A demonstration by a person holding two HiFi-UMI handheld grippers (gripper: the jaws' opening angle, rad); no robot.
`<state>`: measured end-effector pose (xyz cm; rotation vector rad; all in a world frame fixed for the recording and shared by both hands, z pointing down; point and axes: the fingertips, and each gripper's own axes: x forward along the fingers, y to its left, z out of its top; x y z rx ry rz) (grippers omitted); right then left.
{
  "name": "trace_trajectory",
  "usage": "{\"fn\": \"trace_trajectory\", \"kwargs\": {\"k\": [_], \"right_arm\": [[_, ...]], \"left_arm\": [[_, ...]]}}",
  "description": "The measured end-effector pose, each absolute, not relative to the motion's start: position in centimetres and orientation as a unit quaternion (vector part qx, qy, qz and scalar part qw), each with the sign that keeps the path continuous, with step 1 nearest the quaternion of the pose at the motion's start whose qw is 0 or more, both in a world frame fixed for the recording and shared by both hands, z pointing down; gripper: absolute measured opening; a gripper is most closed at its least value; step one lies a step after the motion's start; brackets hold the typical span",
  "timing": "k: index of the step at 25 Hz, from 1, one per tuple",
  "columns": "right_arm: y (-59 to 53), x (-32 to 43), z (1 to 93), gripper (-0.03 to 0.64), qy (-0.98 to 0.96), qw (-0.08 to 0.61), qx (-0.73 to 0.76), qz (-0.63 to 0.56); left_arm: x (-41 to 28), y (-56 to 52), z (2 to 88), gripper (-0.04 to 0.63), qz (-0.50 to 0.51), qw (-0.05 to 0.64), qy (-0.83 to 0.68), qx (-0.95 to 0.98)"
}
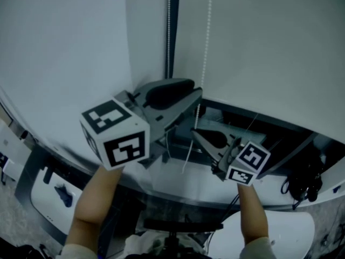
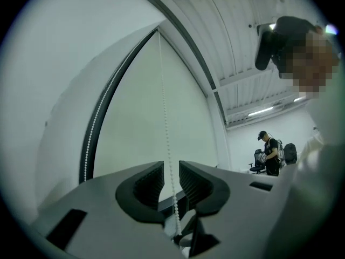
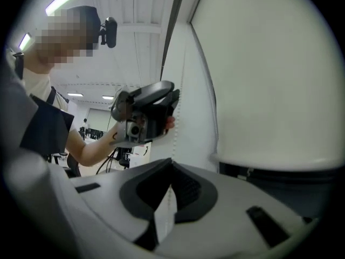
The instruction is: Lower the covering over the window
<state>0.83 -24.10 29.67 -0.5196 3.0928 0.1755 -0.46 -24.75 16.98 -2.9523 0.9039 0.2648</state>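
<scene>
A white roller blind (image 1: 259, 53) hangs over the window. Its white bead chain (image 1: 205, 47) drops beside the blind's left edge. My left gripper (image 1: 198, 95) is held up at the chain. In the left gripper view the chain (image 2: 164, 117) runs between the pads, and that gripper (image 2: 171, 167) is open with a gap on both sides. My right gripper (image 1: 194, 131) sits lower on the same chain. In the right gripper view its jaws (image 3: 172, 162) are shut on the chain (image 3: 180, 101), which rises to the left gripper (image 3: 145, 112).
A black window post (image 1: 170, 31) stands left of the chain, with a second chain strand (image 2: 94, 128) along it. Below the blind is a dark sill (image 1: 280, 128) with black cables (image 1: 302, 182). A person (image 2: 269, 152) stands far off in the room.
</scene>
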Motion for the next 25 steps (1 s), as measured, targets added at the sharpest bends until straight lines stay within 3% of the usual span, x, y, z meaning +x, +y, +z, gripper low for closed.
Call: {"fn": "trace_trajectory", "kwargs": {"k": [11, 12, 21, 25], "right_arm": [[-23.2, 0.2, 32.6, 0.011, 0.987, 0.001, -0.157, 0.033], [-23.2, 0.3, 32.6, 0.011, 0.987, 0.001, -0.159, 0.034], [-21.9, 1.4, 32.0, 0.011, 0.990, -0.021, -0.135, 0.024], [-21.0, 3.2, 28.4, 0.043, 0.994, 0.029, -0.110, 0.003]], "left_arm": [[0.3, -25.2, 15.0, 0.072, 0.080, 0.061, 0.308, -0.946], [0.2, -25.2, 15.0, 0.035, 0.078, 0.058, 0.310, -0.946], [-0.3, -25.3, 15.4, 0.025, 0.055, 0.049, 0.334, -0.940], [-0.6, -25.0, 15.5, 0.025, 0.059, 0.044, 0.338, -0.938]]}}
